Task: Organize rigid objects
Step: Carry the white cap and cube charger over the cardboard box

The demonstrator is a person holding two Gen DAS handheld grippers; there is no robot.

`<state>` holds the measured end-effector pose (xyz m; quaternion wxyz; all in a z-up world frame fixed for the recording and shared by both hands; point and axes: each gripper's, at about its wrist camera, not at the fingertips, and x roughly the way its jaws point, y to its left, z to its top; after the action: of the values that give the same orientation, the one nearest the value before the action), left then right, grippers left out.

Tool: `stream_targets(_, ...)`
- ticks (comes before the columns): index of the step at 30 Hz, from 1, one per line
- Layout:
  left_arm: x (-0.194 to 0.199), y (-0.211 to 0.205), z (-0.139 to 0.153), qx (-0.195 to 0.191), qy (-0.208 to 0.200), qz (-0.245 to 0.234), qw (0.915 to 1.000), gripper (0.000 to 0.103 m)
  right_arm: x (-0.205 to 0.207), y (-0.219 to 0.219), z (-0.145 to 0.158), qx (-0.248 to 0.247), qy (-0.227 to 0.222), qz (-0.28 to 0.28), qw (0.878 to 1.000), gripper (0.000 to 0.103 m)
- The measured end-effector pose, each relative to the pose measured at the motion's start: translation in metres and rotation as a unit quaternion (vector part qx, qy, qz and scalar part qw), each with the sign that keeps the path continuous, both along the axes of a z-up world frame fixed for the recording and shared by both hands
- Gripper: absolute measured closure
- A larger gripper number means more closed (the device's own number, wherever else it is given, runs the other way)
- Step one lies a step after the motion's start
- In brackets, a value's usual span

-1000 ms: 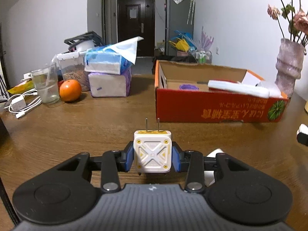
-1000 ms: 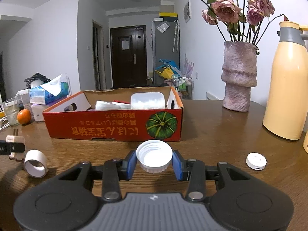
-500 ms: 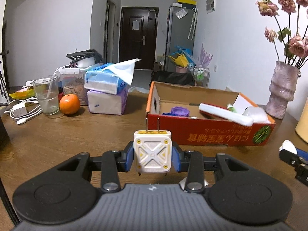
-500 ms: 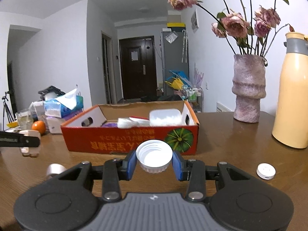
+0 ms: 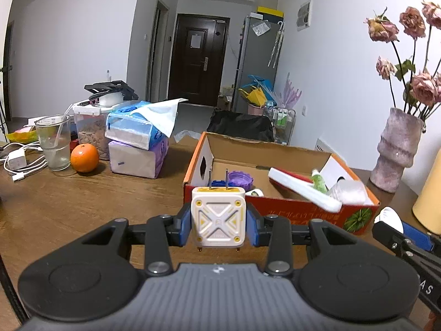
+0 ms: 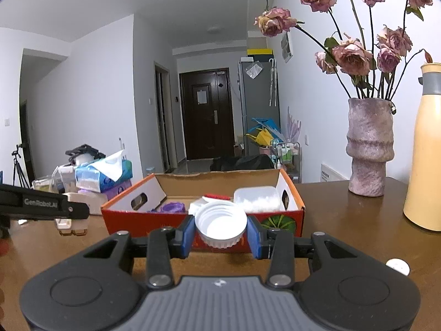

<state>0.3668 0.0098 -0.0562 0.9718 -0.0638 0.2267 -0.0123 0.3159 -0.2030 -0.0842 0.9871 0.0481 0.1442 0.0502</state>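
My left gripper (image 5: 218, 220) is shut on a white and yellow plug adapter (image 5: 218, 216), its two prongs pointing away from me, held above the table just short of the red cardboard box (image 5: 278, 209). My right gripper (image 6: 220, 230) is shut on a white ribbed bottle cap (image 6: 220, 224), open side up, held in front of the same red cardboard box (image 6: 154, 215). Inside the box lie a purple cap (image 5: 240, 179), a white flat case (image 5: 303, 193) and a clear plastic tub (image 6: 259, 198). The right gripper's tip shows at the left wrist view's right edge (image 5: 391, 220); the left one crosses the right wrist view's left side (image 6: 44, 207).
On the wooden table stand a pink vase of dried roses (image 6: 368, 149) and a yellow thermos (image 6: 425, 149) at the right. Tissue packs (image 5: 137, 143), an orange (image 5: 84, 157), a glass (image 5: 53, 142) and chargers with cables (image 5: 18, 161) crowd the left. A small white disc (image 6: 397, 266) lies near right.
Both grippers have risen and come nearer to the box, each keeping its object. The box's inside now shows from above, and the tape roll has dropped out of the right view.
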Motion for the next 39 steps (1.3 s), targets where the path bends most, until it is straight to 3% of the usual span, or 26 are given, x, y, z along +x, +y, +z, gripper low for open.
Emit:
stream_targets(12, 0.025, -0.022, 0.012, -0.01, -0.018, 0.001, 0.9998, 0.063, 0.025, -0.004, 0.009, 0.014, -0.015, 0.003, 1.0, 0.064)
stream_targets(39, 0.091, -0.046, 0.009, 0.005, -0.023, 0.002, 0.9997, 0.063, 0.1, -0.016, 0.005, 0.021, -0.015, -0.003, 1.0, 0.064)
